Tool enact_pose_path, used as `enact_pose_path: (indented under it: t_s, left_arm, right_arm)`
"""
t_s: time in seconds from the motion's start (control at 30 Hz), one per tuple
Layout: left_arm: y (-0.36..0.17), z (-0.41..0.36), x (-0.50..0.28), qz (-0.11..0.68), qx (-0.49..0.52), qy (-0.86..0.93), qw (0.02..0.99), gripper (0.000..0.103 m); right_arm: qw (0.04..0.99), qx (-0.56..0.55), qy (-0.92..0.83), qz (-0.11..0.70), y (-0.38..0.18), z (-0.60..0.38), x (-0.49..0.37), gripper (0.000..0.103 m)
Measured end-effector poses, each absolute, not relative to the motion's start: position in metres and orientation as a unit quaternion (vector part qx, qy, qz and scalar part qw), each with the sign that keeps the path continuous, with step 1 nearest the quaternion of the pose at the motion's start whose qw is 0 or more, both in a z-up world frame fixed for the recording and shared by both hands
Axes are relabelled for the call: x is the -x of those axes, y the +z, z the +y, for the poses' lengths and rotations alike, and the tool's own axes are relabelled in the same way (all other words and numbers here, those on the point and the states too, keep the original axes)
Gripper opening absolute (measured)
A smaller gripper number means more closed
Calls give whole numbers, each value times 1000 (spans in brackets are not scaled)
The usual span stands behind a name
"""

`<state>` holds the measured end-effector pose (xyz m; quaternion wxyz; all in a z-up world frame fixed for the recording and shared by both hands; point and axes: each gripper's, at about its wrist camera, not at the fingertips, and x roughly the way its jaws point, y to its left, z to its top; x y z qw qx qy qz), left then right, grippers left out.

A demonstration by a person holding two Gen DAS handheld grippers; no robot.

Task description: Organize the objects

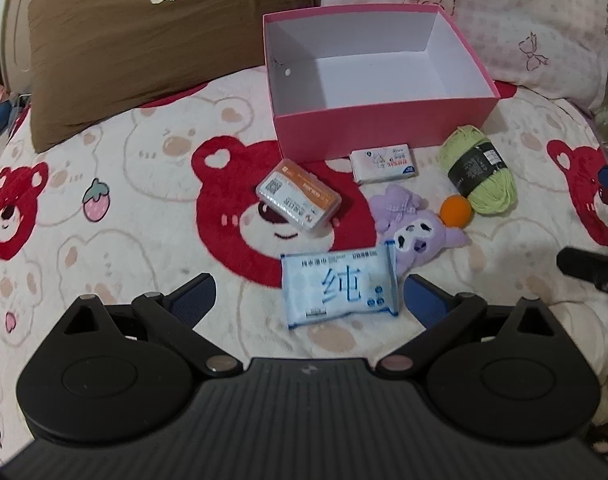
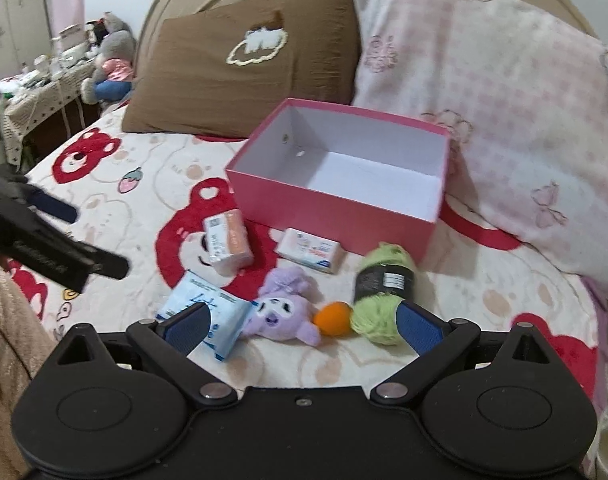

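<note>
An empty pink box [image 1: 380, 124] [image 2: 332, 208] stands open on the bed. In front of it lie an orange-and-clear case [image 1: 297, 196] [image 2: 227, 242], a small white tissue pack [image 1: 384, 163] [image 2: 310, 250], a green yarn skein [image 1: 480, 170] [image 2: 382, 292], an orange ball [image 1: 456, 210] [image 2: 334, 318], a purple plush [image 1: 412, 228] [image 2: 283, 308] and a blue wet-wipes pack [image 1: 340, 286] [image 2: 205, 308]. My left gripper [image 1: 310, 300] is open, hovering just before the wipes pack. My right gripper [image 2: 301, 320] is open, near the plush and ball.
A brown pillow [image 1: 151, 44] [image 2: 243, 60] and a pink-checked pillow [image 1: 484, 12] [image 2: 496, 120] lean behind the box. The bear-print blanket [image 1: 123, 200] covers the bed. A cluttered side table [image 2: 43, 88] with a grey plush stands left of the bed.
</note>
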<state>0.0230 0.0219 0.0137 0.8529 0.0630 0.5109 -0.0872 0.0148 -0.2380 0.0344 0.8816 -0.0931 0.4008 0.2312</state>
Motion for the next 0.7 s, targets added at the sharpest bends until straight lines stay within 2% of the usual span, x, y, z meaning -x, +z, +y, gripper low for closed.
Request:
enact_pose_path:
  t_s: [0.17,0.33,0.57,0.7]
  left_arm:
    - [-6,21,-46,509,-56,-113,851,101]
    - [-27,22,-64,504,-56,-124,853,100]
    - [-59,40,-80,528,-6,-138,838,100]
    - [-79,50,-83,547,-9,-115,829,96]
  right_arm:
    - [869,120,253,409,25,-217,-30,100]
    - [846,99,285,438,7,-198,-49,99]
    - [808,85,324,485,-34,-166,-62,91]
    - [792,60,325,513,-61,-154,-68,90]
